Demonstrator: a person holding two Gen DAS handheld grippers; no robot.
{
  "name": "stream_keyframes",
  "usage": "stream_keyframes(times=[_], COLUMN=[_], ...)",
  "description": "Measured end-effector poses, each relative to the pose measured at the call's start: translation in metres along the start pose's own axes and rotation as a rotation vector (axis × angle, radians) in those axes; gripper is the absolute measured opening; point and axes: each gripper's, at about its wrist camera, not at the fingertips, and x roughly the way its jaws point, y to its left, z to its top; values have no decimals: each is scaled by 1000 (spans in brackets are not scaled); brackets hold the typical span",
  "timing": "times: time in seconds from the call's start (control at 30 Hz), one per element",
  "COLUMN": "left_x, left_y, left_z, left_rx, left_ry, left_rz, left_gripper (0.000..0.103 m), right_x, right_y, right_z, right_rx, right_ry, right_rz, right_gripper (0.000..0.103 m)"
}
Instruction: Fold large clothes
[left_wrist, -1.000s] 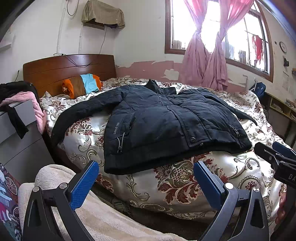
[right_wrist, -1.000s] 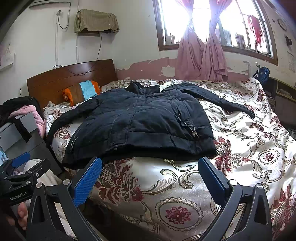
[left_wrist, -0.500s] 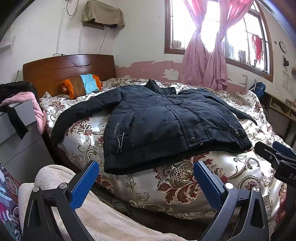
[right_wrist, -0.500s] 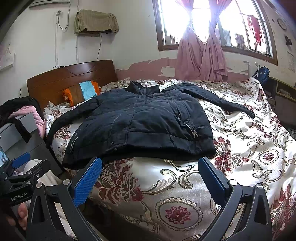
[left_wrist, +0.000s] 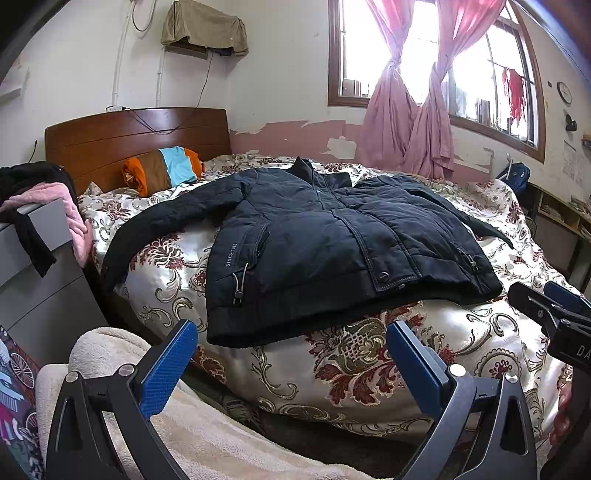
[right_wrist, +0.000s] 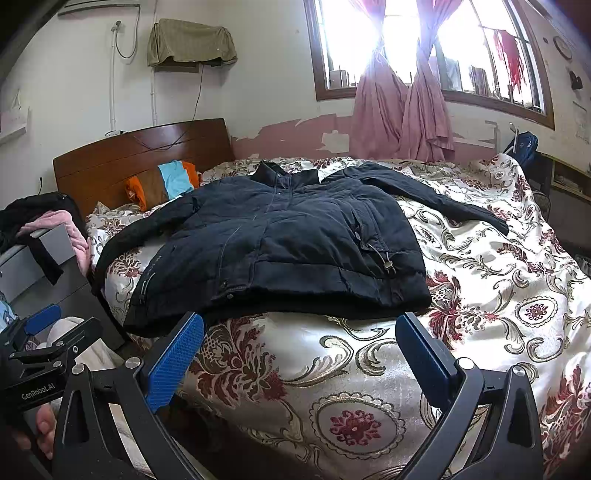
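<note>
Left gripper (left_wrist: 291, 354) and right gripper (right_wrist: 299, 347), both with blue-padded jaws spread wide, empty, held level side by side.

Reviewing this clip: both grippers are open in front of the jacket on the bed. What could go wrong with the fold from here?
1. The dark jacket is thick and padded; folds may spring back open.
2. Its left sleeve trails toward the bed edge and could slide off when pulled.
3. The satin bedspread looks slick, so the jacket may shift when the left gripper or right gripper tugs it.
</note>
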Motion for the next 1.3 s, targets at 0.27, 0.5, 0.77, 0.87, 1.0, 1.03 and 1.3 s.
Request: stream_keyframes(times=[0.27,0.5,0.77,0.87,1.0,1.03,1.3], left_x=[3,29,69,84,110,120,186], left_y=[-1,2,4,11,17,17,6], left_z=[-1,-4,22,41,71,80,145], left_rx=[1,5,81,55,25,19,31], left_ry=[24,125,240,237,201,188,116], left_rz=[9,37,100,111,113,112,85], left_gripper=[103,103,103,103,103,103,103], right_x=[14,47,93,120,156,165,223], right_y=[-8,-22,-42,-52,-68,-73,-124], right_z=[-1,-3,24,40,65,72,128], right_rx=[33,117,127,132,127,126,186], right_ry=[45,138,113,108,80,73,23], right_rz=[0,-13,-98,-128,-160,-166,-206], right_gripper=[102,102,102,102,102,102,102])
